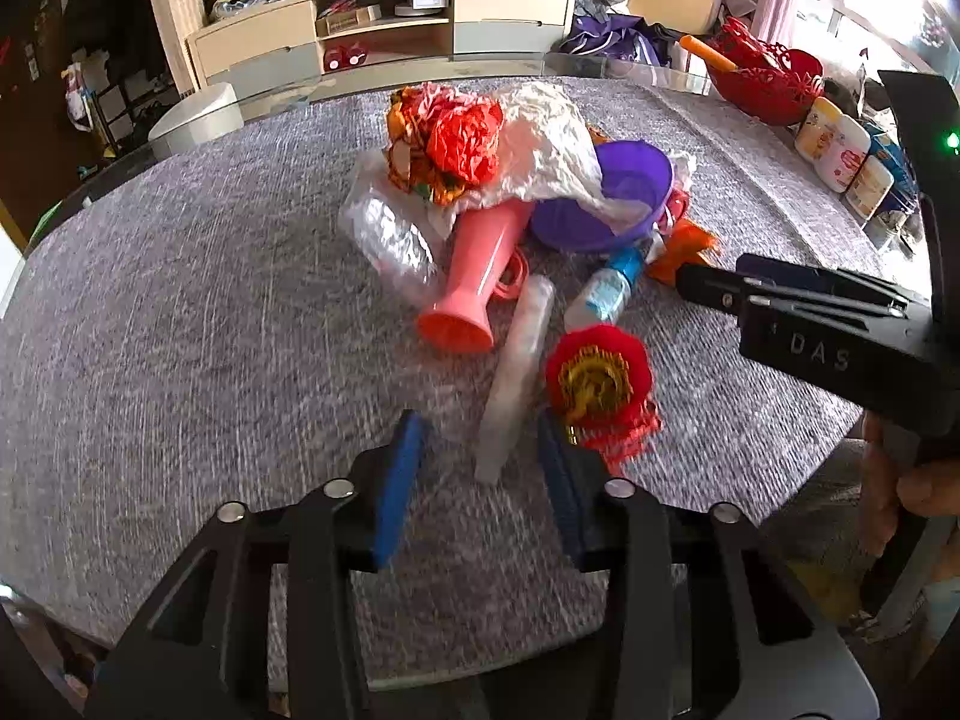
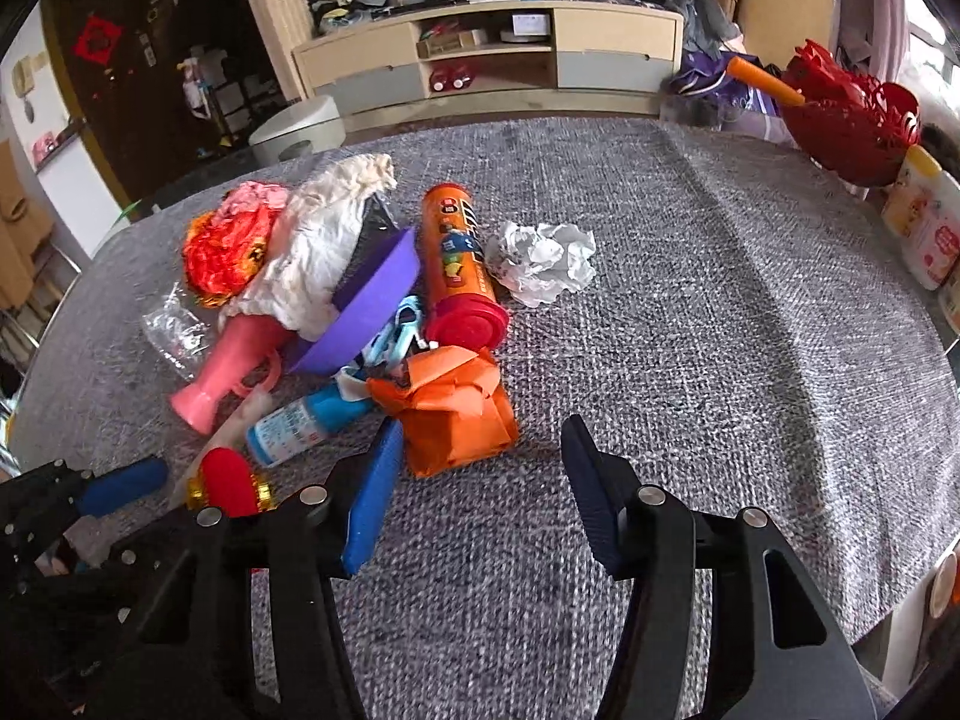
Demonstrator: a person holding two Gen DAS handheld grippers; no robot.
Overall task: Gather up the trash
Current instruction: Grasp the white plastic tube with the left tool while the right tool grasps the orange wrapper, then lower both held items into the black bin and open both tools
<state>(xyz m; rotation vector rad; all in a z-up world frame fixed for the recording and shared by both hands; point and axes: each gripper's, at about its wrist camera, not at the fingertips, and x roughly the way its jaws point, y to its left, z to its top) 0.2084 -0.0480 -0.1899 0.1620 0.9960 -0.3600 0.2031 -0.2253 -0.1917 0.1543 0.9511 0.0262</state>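
Observation:
A heap of trash lies on the grey cloth table (image 1: 180,300). In it are a pink vase (image 1: 474,276) on its side, a purple bowl (image 1: 606,198), white crumpled plastic (image 1: 546,138), red-orange wrapping (image 1: 456,144), a blue-labelled bottle (image 1: 606,288), a clear tube (image 1: 516,372) and a red-and-gold ornament (image 1: 600,378). My left gripper (image 1: 480,450) is open, its fingers on either side of the tube's near end. My right gripper (image 2: 480,462) is open just before an orange paper packet (image 2: 450,408). An orange candy tube (image 2: 459,264) and a crumpled white paper ball (image 2: 540,261) lie behind it.
A red basket (image 2: 852,120) and white jars (image 2: 921,222) stand along the table's right edge. A clear plastic bag (image 1: 384,234) lies left of the vase. A TV cabinet (image 1: 384,30) and a white stool (image 2: 297,126) stand beyond the table's far edge.

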